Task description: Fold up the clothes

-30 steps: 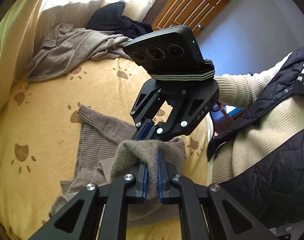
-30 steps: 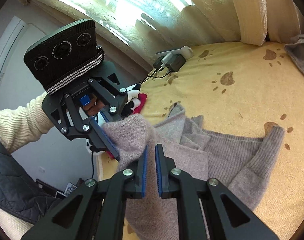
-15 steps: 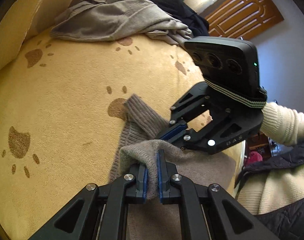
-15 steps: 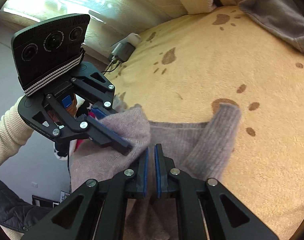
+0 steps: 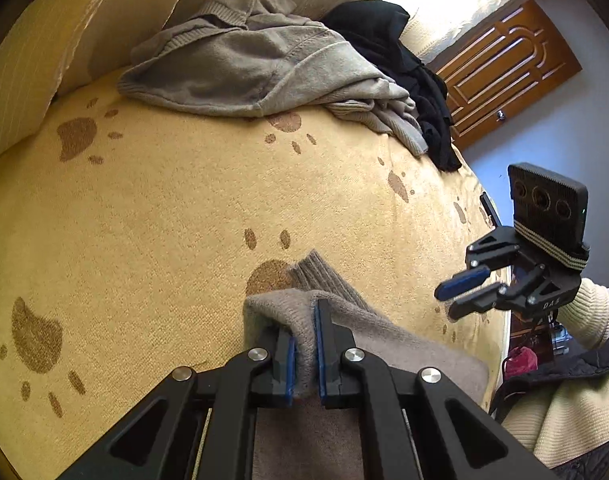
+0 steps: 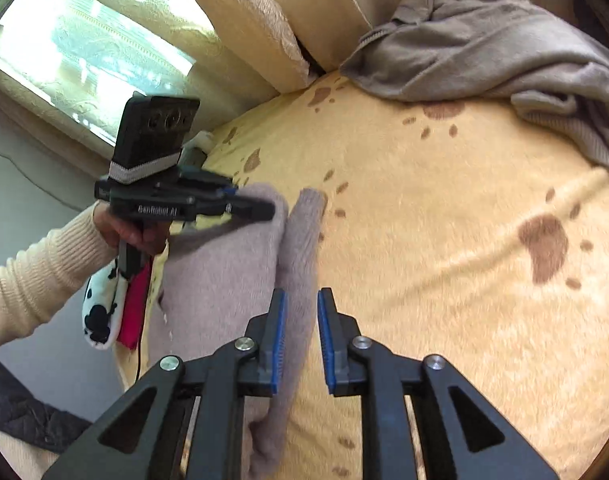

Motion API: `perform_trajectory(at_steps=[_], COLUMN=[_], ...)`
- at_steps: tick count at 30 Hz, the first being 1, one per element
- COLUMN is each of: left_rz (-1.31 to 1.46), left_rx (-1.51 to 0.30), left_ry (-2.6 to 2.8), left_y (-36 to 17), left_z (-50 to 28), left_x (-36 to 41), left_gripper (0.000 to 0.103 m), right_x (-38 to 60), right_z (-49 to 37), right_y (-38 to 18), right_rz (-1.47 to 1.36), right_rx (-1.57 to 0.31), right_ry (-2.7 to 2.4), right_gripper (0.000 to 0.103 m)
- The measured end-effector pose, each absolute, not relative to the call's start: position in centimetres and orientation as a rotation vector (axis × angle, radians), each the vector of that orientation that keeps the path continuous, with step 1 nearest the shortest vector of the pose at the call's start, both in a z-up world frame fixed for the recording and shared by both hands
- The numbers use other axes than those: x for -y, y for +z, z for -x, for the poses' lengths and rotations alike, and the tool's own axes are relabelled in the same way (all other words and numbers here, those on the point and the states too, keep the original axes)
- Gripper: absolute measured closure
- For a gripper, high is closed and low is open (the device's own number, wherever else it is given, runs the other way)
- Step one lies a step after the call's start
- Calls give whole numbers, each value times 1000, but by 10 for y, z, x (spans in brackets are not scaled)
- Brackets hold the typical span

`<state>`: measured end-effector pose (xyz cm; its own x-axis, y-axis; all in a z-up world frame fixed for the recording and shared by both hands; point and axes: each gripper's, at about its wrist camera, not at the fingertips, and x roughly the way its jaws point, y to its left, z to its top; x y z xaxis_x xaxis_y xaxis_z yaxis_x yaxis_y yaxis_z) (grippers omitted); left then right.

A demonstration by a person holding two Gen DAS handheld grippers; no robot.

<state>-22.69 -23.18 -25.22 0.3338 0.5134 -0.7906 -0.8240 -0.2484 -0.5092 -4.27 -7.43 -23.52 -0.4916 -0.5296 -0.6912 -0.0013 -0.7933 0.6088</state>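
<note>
A taupe knit sweater (image 5: 384,344) lies folded on the yellow paw-print bedspread (image 5: 144,220), one ribbed cuff poking out past the fold. My left gripper (image 5: 304,328) is shut on the sweater's folded edge, low over the bed. The right gripper (image 5: 446,303) hovers off to the right, open and holding nothing. In the right wrist view the right gripper (image 6: 302,296) stands open above the sweater (image 6: 224,272) where a sleeve runs along the body. The left gripper (image 6: 264,210) pinches the far corner of the sweater there.
A rumpled grey garment (image 5: 244,60) and a black one (image 5: 396,44) are heaped at the far side of the bed. Cream pillows (image 6: 264,12) line the headboard side. A spotted plush with red cloth (image 6: 104,312) hangs off the bed's edge. A wooden door (image 5: 504,68) is beyond.
The right gripper has let go of the sweater, opened and drawn away to the side. The left gripper carried the fold down toward the bed and still holds it.
</note>
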Motion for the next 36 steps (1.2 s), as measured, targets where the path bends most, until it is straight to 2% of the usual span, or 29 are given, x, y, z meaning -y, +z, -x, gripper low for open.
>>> perform_trajectory(at_steps=[6, 9, 11, 14, 17, 18, 20, 22, 23, 24, 25, 28, 31, 36], left_rz=[1270, 1264, 1254, 1243, 1234, 1232, 1235, 1245, 1250, 1255, 1260, 1314, 1387, 1364], left_rx=[-340, -371, -386, -408, -439, -454, -481, -499, -506, -512, -519, -509, -468, -515], left_ry=[1309, 1320, 1332, 1359, 1362, 1357, 1348, 1341, 1342, 1342, 1343, 1341, 1371, 1623], left_y=[-250, -255, -257, -259, -259, -258, -258, -258, -257, -257, -257, -257, -253, -226], left_z=[224, 219, 216, 214, 212, 212, 211, 209, 209, 209, 208, 213, 229, 265], left_x=[213, 203, 199, 195, 194, 193, 190, 187, 186, 186, 185, 186, 198, 225], left_gripper=[95, 95, 95, 95, 95, 95, 94, 94, 94, 94, 94, 93, 90, 68], right_x=[110, 130, 136, 122, 105, 99, 89, 93, 105, 117, 134, 175, 181, 195], right_z=[25, 12, 1, -12, -20, -23, -22, -15, -10, -5, 1, 11, 6, 3], right_y=[-266, -280, -287, -288, -271, -260, -227, -198, -193, -187, -189, -221, -239, -240], right_rz=[-1421, -1489, -1537, -1525, -1524, -1507, -1419, -1305, -1286, -1267, -1282, -1456, -1492, -1510], right_rx=[861, 814, 762, 861, 885, 883, 836, 780, 734, 688, 613, 401, 251, 62], right_ry=[-2014, -1869, -1876, -1912, -2080, -2165, -2322, -2385, -2366, -2344, -2322, -2313, -2362, -2396], right_gripper=[83, 83, 87, 87, 86, 82, 80, 69, 64, 52, 45, 45, 46, 45])
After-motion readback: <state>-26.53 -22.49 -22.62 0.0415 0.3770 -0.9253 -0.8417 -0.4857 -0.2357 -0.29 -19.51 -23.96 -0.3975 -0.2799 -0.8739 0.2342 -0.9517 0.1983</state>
